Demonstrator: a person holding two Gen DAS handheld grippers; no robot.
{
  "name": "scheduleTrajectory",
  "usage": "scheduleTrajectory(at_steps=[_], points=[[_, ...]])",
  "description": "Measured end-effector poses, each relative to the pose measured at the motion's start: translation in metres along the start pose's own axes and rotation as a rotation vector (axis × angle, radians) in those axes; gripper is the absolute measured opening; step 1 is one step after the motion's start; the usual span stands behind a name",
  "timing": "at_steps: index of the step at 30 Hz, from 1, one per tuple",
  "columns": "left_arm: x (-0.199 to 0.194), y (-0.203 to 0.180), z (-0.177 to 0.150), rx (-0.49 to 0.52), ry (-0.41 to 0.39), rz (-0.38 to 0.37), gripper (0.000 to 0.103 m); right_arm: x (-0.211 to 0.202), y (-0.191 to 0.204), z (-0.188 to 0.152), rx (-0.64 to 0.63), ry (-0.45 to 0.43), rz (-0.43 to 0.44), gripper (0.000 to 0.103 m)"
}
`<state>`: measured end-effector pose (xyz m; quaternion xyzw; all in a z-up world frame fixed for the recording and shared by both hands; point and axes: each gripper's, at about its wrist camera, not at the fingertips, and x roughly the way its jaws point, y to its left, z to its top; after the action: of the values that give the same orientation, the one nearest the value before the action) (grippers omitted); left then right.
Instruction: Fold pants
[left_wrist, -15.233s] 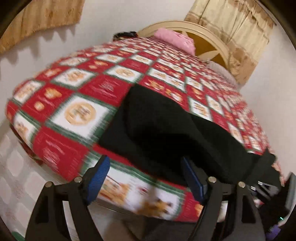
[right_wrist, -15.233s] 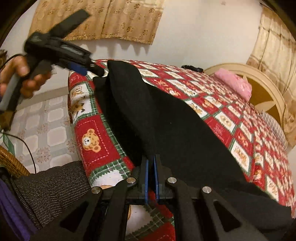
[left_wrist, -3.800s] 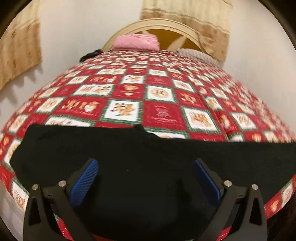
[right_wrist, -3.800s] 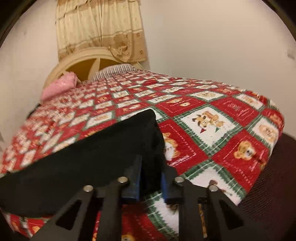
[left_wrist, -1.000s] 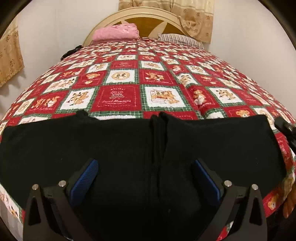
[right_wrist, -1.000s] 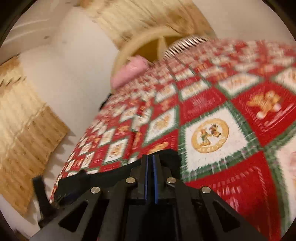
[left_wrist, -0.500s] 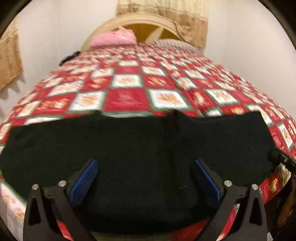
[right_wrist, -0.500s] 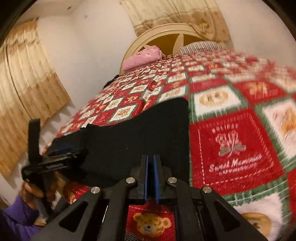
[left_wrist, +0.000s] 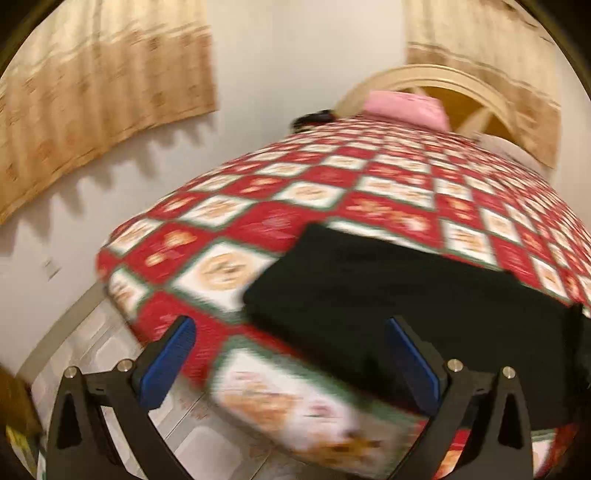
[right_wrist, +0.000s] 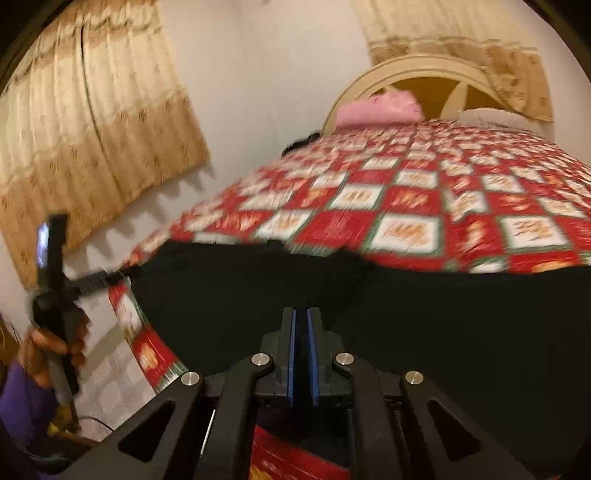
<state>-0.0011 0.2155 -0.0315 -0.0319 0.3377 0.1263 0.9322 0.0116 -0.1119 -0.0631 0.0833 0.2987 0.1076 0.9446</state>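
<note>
The black pants lie as a folded slab across the near edge of the bed, on its red-and-white teddy-bear patchwork quilt. The left gripper hangs over the pants' left end with its jaws spread wide and nothing between the blue pads. The right gripper has its jaws drawn together over the black cloth; whether a pinch of fabric sits between them cannot be told. In the right wrist view, a hand in a purple sleeve carries the left gripper beside the bed corner. Judging by the compact shape, the folding looks well along. A further fold would need the open jaws to close on the left end and carry it across.
</note>
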Motion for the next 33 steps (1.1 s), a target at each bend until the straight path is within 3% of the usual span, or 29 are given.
scheduleTrajectory(at_steps=[1, 3, 5, 9, 14, 20, 24, 27, 28, 31, 33], points=[[0.005, 0.011, -0.001, -0.026, 0.009, 0.022, 0.103, 0.014, 0.003, -0.006, 0.006, 0.048, -0.011, 0.007], [0.012, 0.023, -0.002, -0.067, 0.024, 0.037, 0.103, 0.016, 0.005, -0.012, 0.014, -0.003, -0.019, 0.007], [0.020, 0.034, -0.003, -0.111, 0.041, 0.024, 0.103, 0.018, 0.006, -0.009, 0.008, 0.015, -0.017, 0.007], [0.033, 0.035, -0.002, -0.178, 0.080, -0.048, 0.103, -0.001, -0.003, -0.001, 0.063, -0.018, 0.011, 0.007], [0.055, 0.028, 0.001, -0.286, 0.147, -0.131, 0.103, -0.032, -0.013, 0.007, 0.113, -0.097, -0.027, 0.007], [0.051, 0.016, 0.001, -0.301, 0.144, -0.129, 0.099, -0.039, -0.012, 0.004, 0.110, -0.097, -0.044, 0.007], [0.045, -0.001, -0.010, -0.245, 0.111, -0.039, 0.096, -0.041, -0.012, 0.005, 0.123, -0.104, -0.043, 0.007], [0.046, -0.008, -0.008, -0.217, 0.097, -0.024, 0.078, -0.045, -0.014, 0.006, 0.125, -0.113, -0.045, 0.007], [0.046, -0.007, -0.005, -0.230, 0.091, -0.045, 0.062, -0.046, -0.015, 0.007, 0.127, -0.116, -0.051, 0.007], [0.048, -0.003, 0.002, -0.257, 0.075, -0.081, 0.028, -0.047, -0.018, 0.008, 0.143, -0.120, -0.071, 0.007], [0.049, -0.004, 0.004, -0.258, 0.079, -0.101, 0.023, -0.048, -0.023, 0.008, 0.162, -0.125, -0.079, 0.007]])
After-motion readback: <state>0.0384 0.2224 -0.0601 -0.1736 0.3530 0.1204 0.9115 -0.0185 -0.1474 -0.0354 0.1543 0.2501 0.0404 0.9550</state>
